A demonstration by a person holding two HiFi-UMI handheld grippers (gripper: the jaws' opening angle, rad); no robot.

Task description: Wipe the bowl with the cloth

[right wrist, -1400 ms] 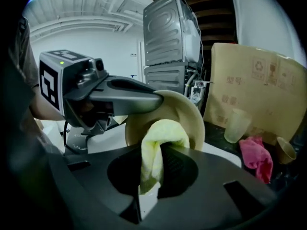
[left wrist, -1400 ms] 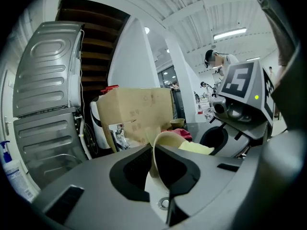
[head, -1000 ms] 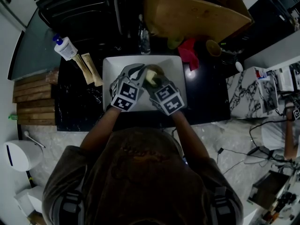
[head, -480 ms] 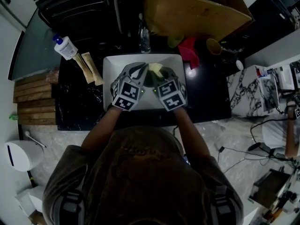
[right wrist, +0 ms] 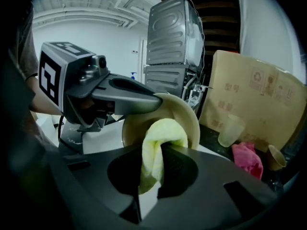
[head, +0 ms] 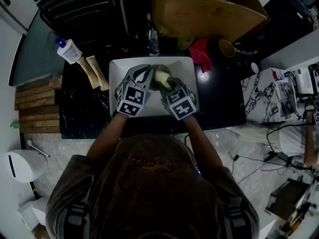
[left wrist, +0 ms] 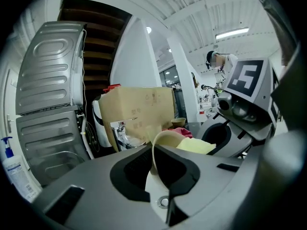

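Note:
A cream bowl (right wrist: 180, 116) is held tilted on edge over the white sink (head: 119, 68). My left gripper (left wrist: 160, 176) is shut on the bowl's rim (left wrist: 158, 145). My right gripper (right wrist: 151, 176) is shut on a folded yellow-green cloth (right wrist: 160, 143), which presses against the bowl's inside. In the head view both grippers meet over the sink, the left gripper (head: 142, 78) beside the right gripper (head: 167, 86), with the cloth (head: 160, 76) showing between them. Most of the bowl is hidden there.
A cardboard box (head: 204, 11) stands behind the sink, next to a red rag (head: 201, 51) and a small cup (head: 227, 49). A soap bottle (head: 70, 50) and wooden utensils (head: 94, 72) lie at left on the dark counter (head: 82, 108). A clear tumbler (right wrist: 230, 131) stands by the box.
The right gripper and cloth have shifted slightly back and forth over the bowl; the cloth now sits a little further left. The left gripper has hardly moved.

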